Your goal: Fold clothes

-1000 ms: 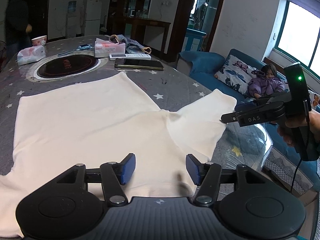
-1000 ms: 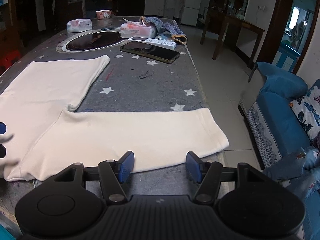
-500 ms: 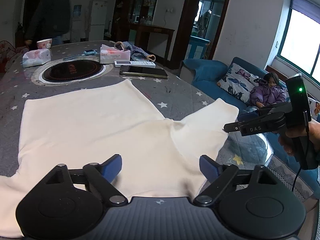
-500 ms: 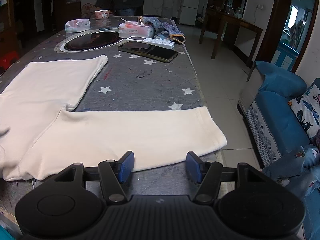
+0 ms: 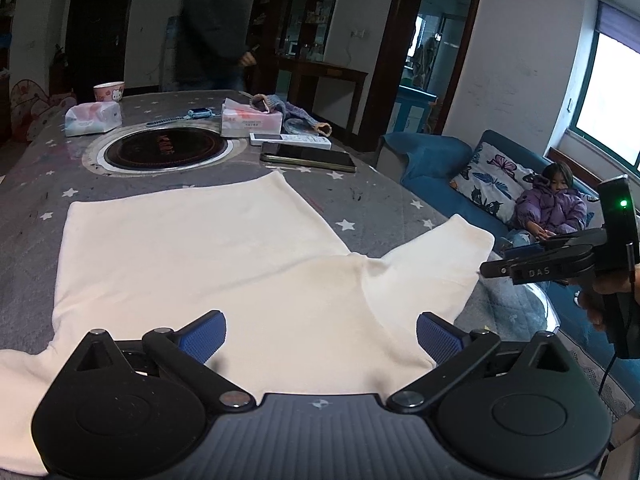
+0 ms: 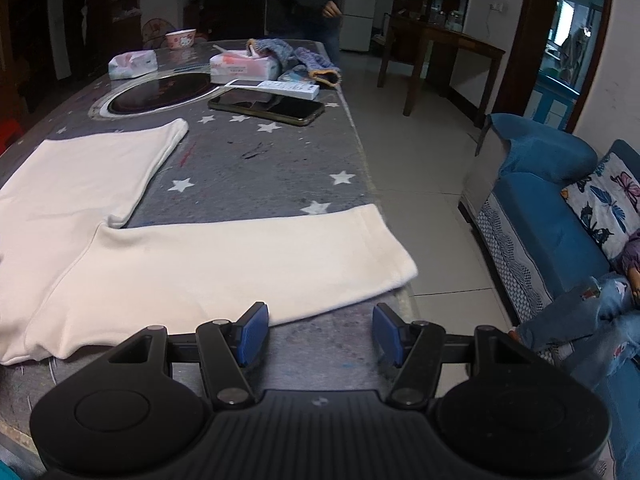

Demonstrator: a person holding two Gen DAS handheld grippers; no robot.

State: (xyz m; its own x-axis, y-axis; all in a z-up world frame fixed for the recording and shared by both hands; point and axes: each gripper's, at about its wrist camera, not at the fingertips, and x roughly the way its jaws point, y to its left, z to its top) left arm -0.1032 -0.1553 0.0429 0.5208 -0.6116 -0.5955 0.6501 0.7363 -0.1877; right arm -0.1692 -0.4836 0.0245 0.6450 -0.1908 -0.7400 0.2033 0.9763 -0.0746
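Two grippers, jaws apart | cream sweater [image 5: 200,256] flat | table [image 6: 256,168]

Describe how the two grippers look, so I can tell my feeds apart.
Both alike: black bodies, ribbed centre, round side discs, blue textured pads. The left gripper feed also shows the right gripper side-on: white DAS lettering, green light, black cable. The right gripper's own feed shows no lettering.

Left gripper [image 5: 320,338] jaws just opened wide above the cream garment [image 5: 208,256], standing person [image 5: 214,28] walked rightward behind table
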